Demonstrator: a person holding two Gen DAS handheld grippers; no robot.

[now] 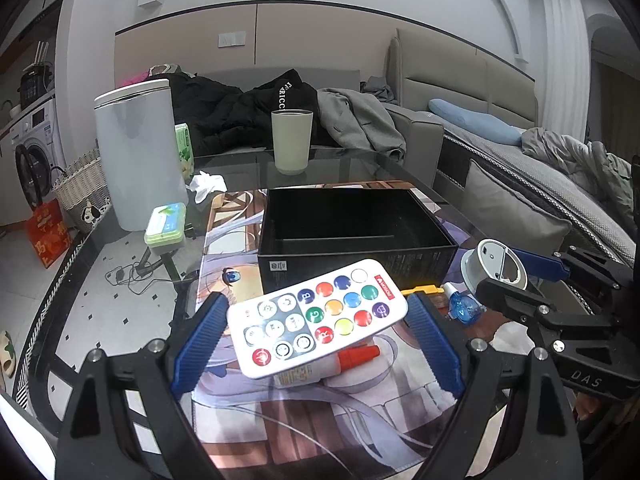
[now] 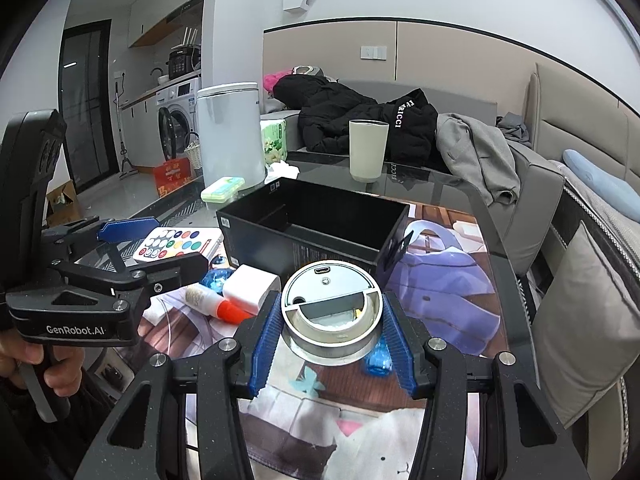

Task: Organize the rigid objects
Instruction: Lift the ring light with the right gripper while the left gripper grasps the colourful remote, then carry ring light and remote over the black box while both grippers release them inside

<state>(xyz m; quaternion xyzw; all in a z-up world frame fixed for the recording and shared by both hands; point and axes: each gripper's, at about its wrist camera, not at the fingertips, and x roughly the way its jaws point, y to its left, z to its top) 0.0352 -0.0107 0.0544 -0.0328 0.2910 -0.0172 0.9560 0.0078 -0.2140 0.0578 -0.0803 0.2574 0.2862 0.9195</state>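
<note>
My left gripper [image 1: 316, 312] is shut on a white remote [image 1: 318, 318] with coloured buttons, held above the printed mat in front of the open black box [image 1: 356, 232]. My right gripper [image 2: 330, 316] is shut on a round silver device [image 2: 331, 306], held just in front of the black box [image 2: 312, 224]. In the right wrist view the left gripper [image 2: 156, 244] holds the remote [image 2: 178, 243] left of the box. In the left wrist view the right gripper [image 1: 520, 276] holds the silver device [image 1: 496, 264] right of the box. The box looks empty.
On the mat lie a glue bottle with red cap [image 2: 214, 304], a white block [image 2: 251, 286], a small blue bottle [image 1: 464, 306] and a yellow item [image 1: 422, 290]. Behind the box stand a beige cup [image 1: 291, 140], a tall white bin [image 1: 138, 152] and a green case [image 1: 166, 224].
</note>
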